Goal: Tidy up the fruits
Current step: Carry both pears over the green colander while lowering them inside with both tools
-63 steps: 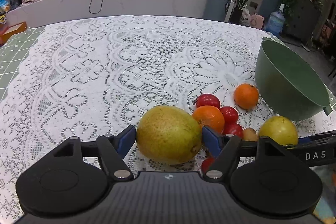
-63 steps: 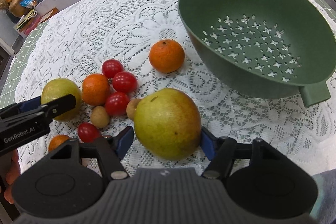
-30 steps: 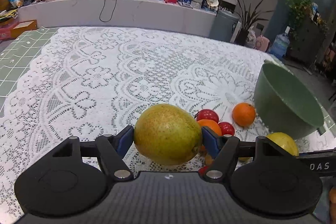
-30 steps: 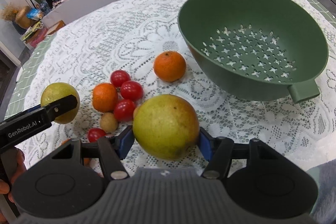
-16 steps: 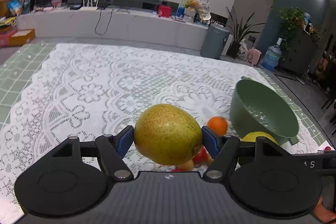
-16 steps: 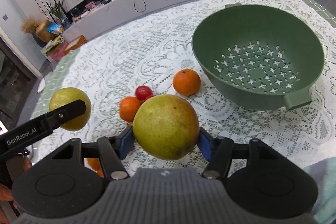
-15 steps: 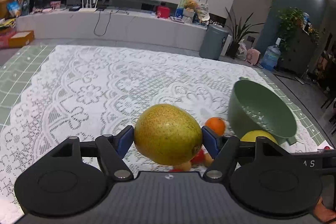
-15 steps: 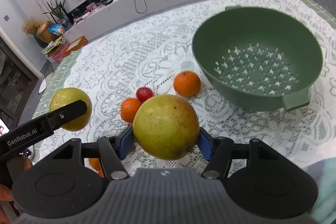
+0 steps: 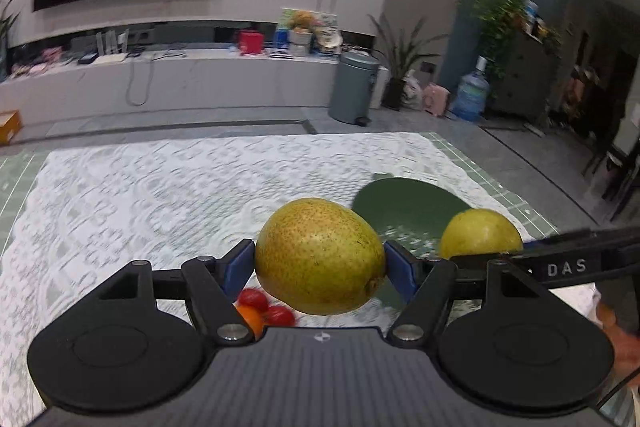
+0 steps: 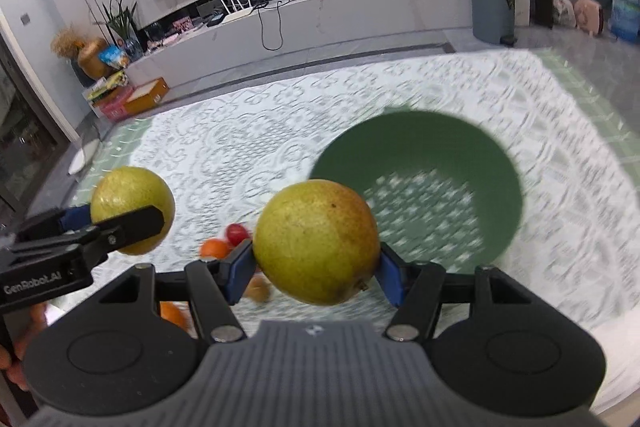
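Lifting clear of the counter [image 10: 560, 131], both claws now carry a pear apiece, where two seconds ago the same pears sat on the lace cloth [image 9: 140, 195] among the smaller fruit with blue pads closing on their sides. The left claw [image 9: 320, 263] is clamped on a speckled yellow-green pear [image 9: 320, 255], pads pressed to either flank; the right claw [image 10: 316, 267] grips a second pear [image 10: 316, 241], blushed faintly orange along one side. Each camera catches the other's load too — in the left wrist view the second pear shows at the right, just in front of the green colander [image 9: 404, 203]. The cloth and colander are smeared by motion blur and the room behind fills far more of both frames than it did a second ago, which reads as both hands rising and tilting up together. The colander [image 10: 420, 187] has slid from beside the fruit to below and ahead of the right claw; it looks empty, perforated floor showing. Left on the cloth are cherry tomatoes [image 9: 266, 307], an orange [image 10: 216, 247] and a small brownish fruit [image 10: 258, 289], partly hidden behind the claws. My judgement — pickup is done for the two biggest pieces and transfer is under way; the right pear looks close to a drop over the colander, the left has farther to travel, and the small fruit have yet to be collected.
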The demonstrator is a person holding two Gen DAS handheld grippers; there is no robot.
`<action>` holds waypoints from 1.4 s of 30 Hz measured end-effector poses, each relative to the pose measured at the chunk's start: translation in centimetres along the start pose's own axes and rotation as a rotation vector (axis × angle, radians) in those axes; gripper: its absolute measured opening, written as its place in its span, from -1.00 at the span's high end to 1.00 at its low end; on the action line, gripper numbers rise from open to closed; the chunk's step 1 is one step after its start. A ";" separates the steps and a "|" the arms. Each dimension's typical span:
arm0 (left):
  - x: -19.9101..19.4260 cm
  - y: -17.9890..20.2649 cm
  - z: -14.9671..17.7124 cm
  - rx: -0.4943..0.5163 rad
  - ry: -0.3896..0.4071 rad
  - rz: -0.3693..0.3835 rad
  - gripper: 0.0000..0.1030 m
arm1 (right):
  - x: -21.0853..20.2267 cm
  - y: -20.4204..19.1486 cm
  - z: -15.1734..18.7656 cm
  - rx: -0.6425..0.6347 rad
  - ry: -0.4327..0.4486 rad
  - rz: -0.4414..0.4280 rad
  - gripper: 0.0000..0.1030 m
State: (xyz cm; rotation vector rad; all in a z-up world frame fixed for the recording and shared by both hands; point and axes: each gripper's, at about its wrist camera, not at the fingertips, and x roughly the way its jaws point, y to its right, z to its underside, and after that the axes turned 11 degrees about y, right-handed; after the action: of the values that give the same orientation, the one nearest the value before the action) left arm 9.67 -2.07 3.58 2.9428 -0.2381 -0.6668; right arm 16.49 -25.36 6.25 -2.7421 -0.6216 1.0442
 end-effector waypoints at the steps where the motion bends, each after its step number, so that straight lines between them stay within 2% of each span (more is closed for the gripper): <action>1: 0.5 0.5 -0.3 0.014 -0.006 0.013 -0.56 | 0.0 0.4 -0.4 -0.020 -0.003 0.008 -0.19; 11: 6.8 6.0 -2.5 0.132 -0.074 0.147 -0.56 | 2.6 5.5 -3.1 -0.118 -0.109 0.055 -0.19; 17: 10.7 7.5 -2.4 0.197 -0.157 0.204 -0.56 | 5.7 7.1 -3.7 -0.191 -0.200 0.059 -0.19; 28: 15.7 8.1 -0.9 0.288 -0.291 0.247 -0.56 | 11.5 9.2 -4.0 -0.286 -0.329 0.050 -0.19; 35: 17.2 8.4 0.1 0.335 -0.346 0.288 -0.56 | 13.7 9.2 -3.4 -0.366 -0.389 0.021 -0.19; 42: 18.1 8.3 1.0 0.373 -0.395 0.293 -0.56 | 15.0 8.5 -2.8 -0.456 -0.439 -0.017 -0.19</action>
State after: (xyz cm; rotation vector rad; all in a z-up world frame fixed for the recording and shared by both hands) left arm 24.31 -13.52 -3.66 2.9746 -0.8993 -1.2677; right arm 31.22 -26.61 -2.98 -2.8677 -1.0576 1.7077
